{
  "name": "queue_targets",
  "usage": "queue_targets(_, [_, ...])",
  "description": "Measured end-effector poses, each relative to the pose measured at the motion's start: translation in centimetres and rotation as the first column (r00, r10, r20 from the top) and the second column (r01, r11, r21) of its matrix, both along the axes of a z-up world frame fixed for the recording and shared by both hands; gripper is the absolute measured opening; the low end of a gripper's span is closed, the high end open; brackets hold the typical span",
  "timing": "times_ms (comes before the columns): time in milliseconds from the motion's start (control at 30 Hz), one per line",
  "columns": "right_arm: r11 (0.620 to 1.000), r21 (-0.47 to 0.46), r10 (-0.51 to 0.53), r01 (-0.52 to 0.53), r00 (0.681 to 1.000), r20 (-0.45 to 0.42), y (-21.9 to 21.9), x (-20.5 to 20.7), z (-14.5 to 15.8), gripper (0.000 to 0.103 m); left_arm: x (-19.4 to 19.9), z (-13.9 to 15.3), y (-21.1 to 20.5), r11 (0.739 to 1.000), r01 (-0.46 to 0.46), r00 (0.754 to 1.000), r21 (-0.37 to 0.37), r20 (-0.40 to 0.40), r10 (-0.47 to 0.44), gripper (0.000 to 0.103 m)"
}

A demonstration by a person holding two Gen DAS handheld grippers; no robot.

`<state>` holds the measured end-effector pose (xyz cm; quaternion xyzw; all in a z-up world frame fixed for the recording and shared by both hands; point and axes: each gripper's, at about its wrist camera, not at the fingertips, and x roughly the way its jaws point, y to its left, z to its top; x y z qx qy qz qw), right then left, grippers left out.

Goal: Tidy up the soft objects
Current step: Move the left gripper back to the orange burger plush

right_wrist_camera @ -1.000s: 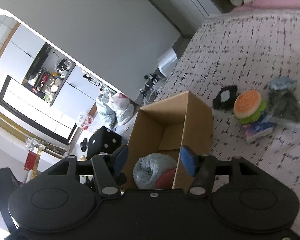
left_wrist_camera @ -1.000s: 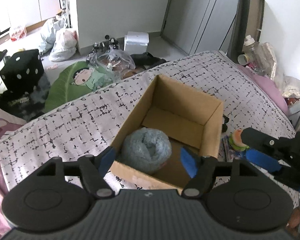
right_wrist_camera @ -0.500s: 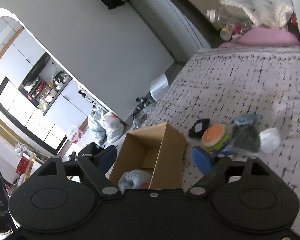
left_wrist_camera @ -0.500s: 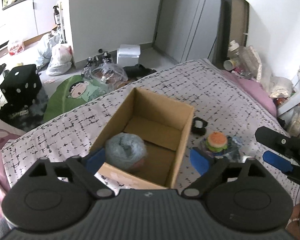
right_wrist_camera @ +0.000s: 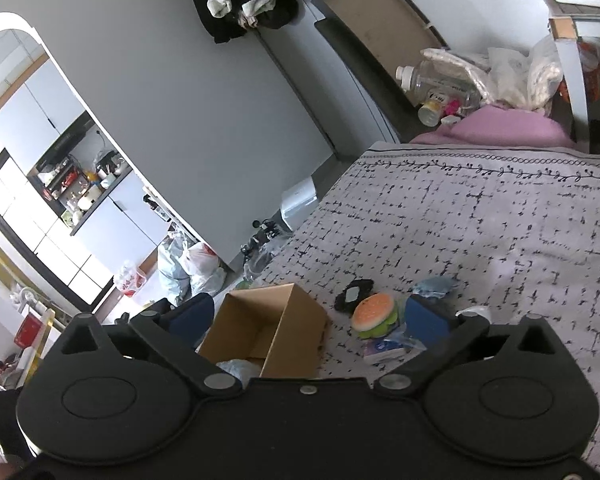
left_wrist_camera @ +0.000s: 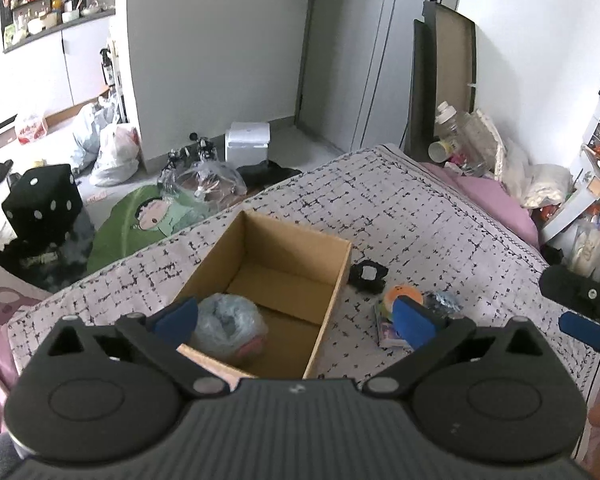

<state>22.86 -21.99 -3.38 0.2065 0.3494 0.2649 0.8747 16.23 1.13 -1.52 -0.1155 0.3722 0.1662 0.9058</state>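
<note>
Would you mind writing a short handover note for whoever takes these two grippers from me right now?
Left gripper: jaws opening, nothing between them, above the near end of the cardboard box.
Right gripper: jaws opening, nothing held.
Done: the blue-grey soft bundle, with something pink under it, lies in the near corner of the box.
Left: the burger plush, the black soft item beside the box, a crumpled blue-grey piece and a small flat packet under the burger plush lie on the patterned bedspread, to the right of the box.
Next, probably: the burger plush, as it lies closest.
</note>
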Motion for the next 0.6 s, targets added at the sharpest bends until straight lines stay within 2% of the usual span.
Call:
queue_targets(400, [0.999, -0.012, -0.043, 0.044, 0.999, 0.029, -3.4, 0.6, 0.4, 0.103, 1.3, -0.2, -2.6, 0.999, 0.051, 0.999, -0.017, 0.019, -0.051, 0.103])
queue_targets(600, [0.996, -0.015, -0.085, 0.085, 0.996, 0.012, -5.4, 1.6, -0.2, 0.103, 2.1, -0.5, -3.8, 0.998, 0.063, 0.998, -0.011, 0.024, -0.063, 0.103])
